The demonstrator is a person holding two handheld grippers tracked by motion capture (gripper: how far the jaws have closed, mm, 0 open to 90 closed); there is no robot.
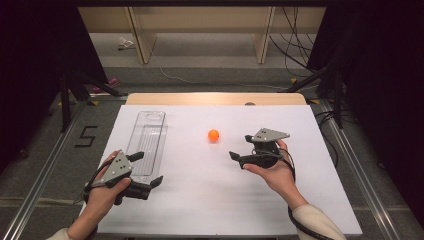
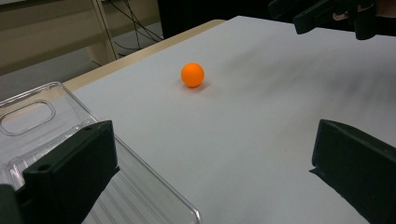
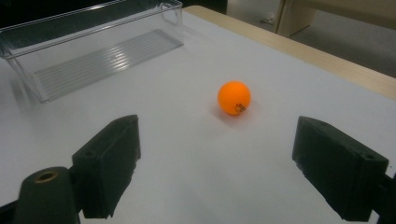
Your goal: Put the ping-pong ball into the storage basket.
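An orange ball rests on the white surface, a little far of the middle and apart from everything else. In the right gripper view it lies ahead of the jaws, between their lines but well beyond their tips, and it carries a small dark mark on its near side.

The right gripper is held in the person's right hand at the right of the ball, pointing left toward it. Its jaws are wide apart and hold nothing, with bare white surface between them.

The left gripper is held in the left hand at the near left of the surface. Its jaws are also spread wide with nothing between them. In the left gripper view one jaw hangs over the near end of a clear plastic bin, while the other is over the open surface; whether that jaw touches the bin I cannot tell.

The bin is long and narrow, lying on the left side of the surface and running from near to far, with a handle cut-out at its far end. It stands well apart from the ball.

Beyond the far edge of the surface, cables trail across the floor.
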